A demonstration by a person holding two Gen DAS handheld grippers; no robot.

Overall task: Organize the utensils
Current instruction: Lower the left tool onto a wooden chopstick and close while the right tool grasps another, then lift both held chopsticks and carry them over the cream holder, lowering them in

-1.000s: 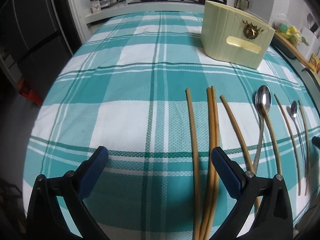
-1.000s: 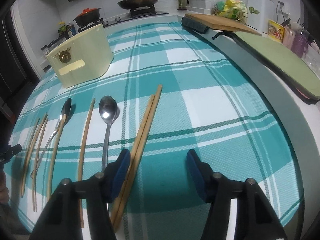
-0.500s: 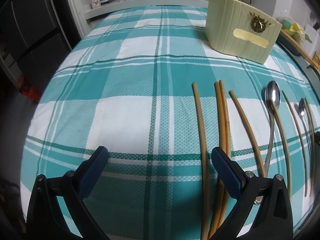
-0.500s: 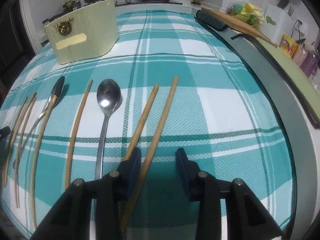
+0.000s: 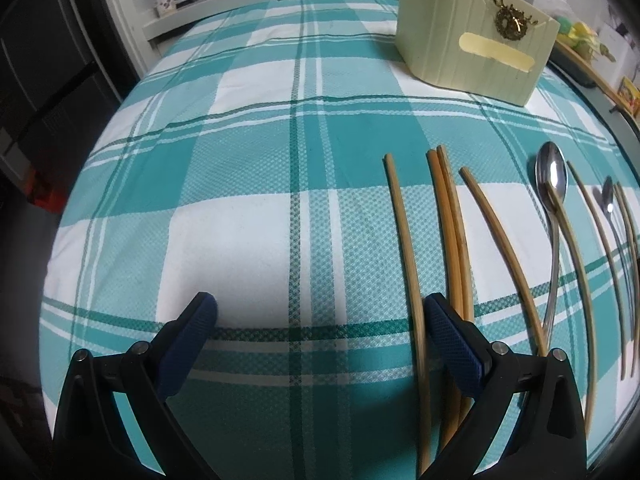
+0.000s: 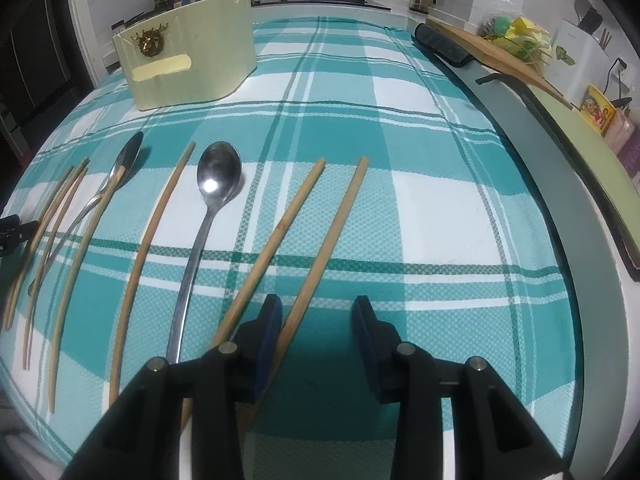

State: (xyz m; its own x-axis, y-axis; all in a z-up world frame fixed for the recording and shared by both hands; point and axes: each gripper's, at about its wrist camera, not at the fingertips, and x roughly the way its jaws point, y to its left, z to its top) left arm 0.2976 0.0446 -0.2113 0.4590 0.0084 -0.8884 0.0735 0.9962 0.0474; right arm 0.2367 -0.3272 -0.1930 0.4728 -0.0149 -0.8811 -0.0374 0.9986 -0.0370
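2 tongs stand open: right tongs (image 6: 316,320) straddle 1 tan wooden chopstick (image 6: 326,240), ungripped; next, close and lift. Left tongs (image 5: 320,320) hover empty.

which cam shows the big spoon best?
Right wrist. The large metal spoon lies near centre, bowl to handle visible until the right gripper hides its end. Left wrist has the same spoon small at the right edge, a chopstick crossing it.

L tongs (image 5: 320,316) – wide apart, angled down | R tongs (image 6: 316,316) – part-open, pads gripping nothing, angled down
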